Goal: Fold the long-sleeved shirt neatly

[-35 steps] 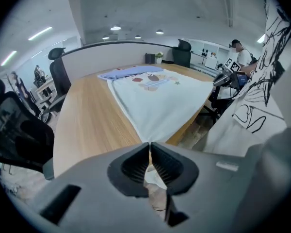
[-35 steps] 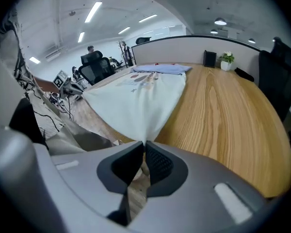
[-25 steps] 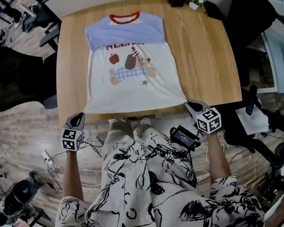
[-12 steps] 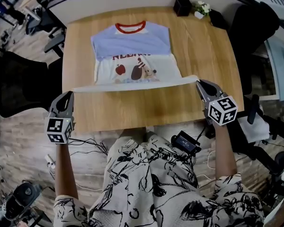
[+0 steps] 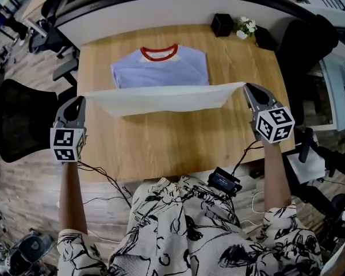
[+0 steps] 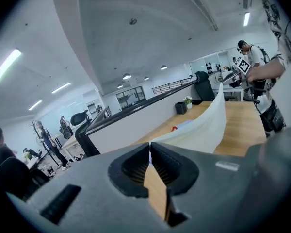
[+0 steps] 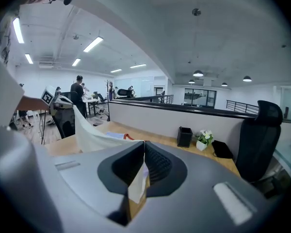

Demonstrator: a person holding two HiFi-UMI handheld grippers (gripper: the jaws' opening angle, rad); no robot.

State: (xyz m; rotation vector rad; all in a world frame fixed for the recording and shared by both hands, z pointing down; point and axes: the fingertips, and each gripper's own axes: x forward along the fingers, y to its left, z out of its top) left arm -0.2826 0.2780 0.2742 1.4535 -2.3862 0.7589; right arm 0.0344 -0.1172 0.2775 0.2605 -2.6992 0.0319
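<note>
So the light wooden worktop [image 5: 161, 148] has the pale blue and white shirt with a red neckband [image 5: 161, 68] on its far half, neck end lying flat on the worktop and pointing at the far edge. The white lower half [image 5: 161, 101] isn't on the wood at all. It's lifted above the middle of the worktop and stretched out in a straight band from one side to the other, hanging over the blue part so whatever's printed on the front is hidden. The left tool [image 5: 79, 100] is up over the worktop's left edge, jaws pressed together with one bottom corner of the shirt pinched between them. The right tool [image 5: 247, 87] is over the right side of the worktop doing the same on the other corner, and in the right gripper view you can see white fabric squeezed in the slot. At the worktop's far right corner there's a small black square pen pot [image 5: 222, 25], with a little white-flowered plant in a white pot [image 5: 244, 27] just beside it. A black office chair [image 5: 17, 117] sits off the worktop's left side.
</note>
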